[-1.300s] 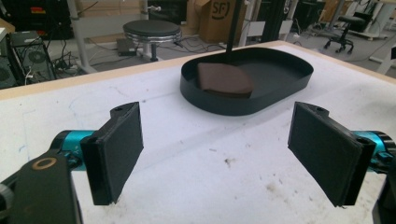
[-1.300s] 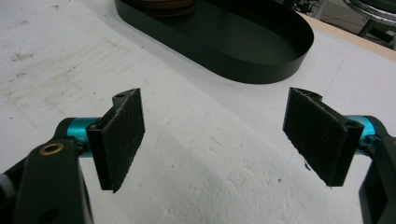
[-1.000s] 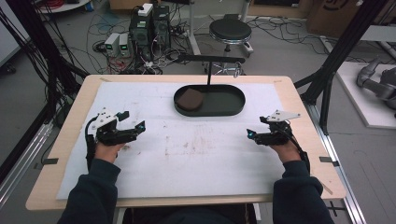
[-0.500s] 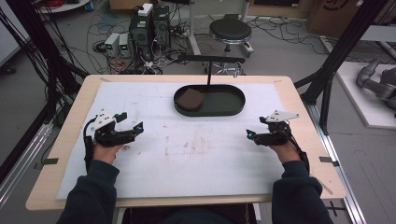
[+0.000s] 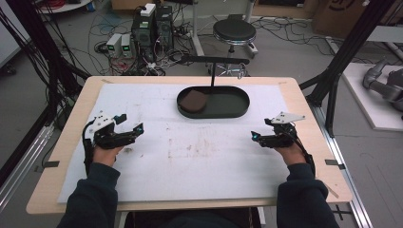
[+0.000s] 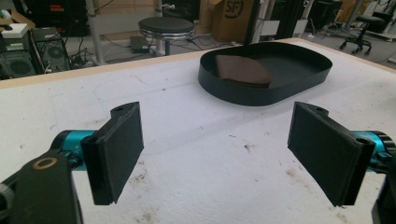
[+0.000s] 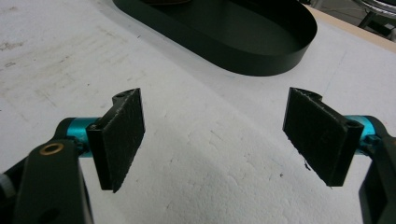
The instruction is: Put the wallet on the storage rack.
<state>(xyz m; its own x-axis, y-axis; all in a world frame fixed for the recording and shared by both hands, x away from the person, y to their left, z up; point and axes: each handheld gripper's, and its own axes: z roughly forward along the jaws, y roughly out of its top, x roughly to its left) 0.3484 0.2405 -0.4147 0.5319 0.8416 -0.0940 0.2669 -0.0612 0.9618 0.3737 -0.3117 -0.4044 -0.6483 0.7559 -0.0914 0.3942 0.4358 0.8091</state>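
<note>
Work judged barely begun: nothing is gripped or touched. Left gripper (image 5: 134, 128) is held low over the desk's (image 5: 71, 142) left side, jaws spread apart, empty. The brown pad (image 5: 194, 100) is lying in the left end of the black oval tray (image 5: 237, 111), at desk centre toward the far edge, well apart from both grippers. Right gripper (image 5: 255, 136) is held low at the right, jaws likewise apart, empty. Reach and grasp remain to be done. White, stained sheet (image 5: 199, 161) noted over the desk; beyond it, computer towers (image 5: 154, 23), cables, a round stool (image 5: 234, 32).
</note>
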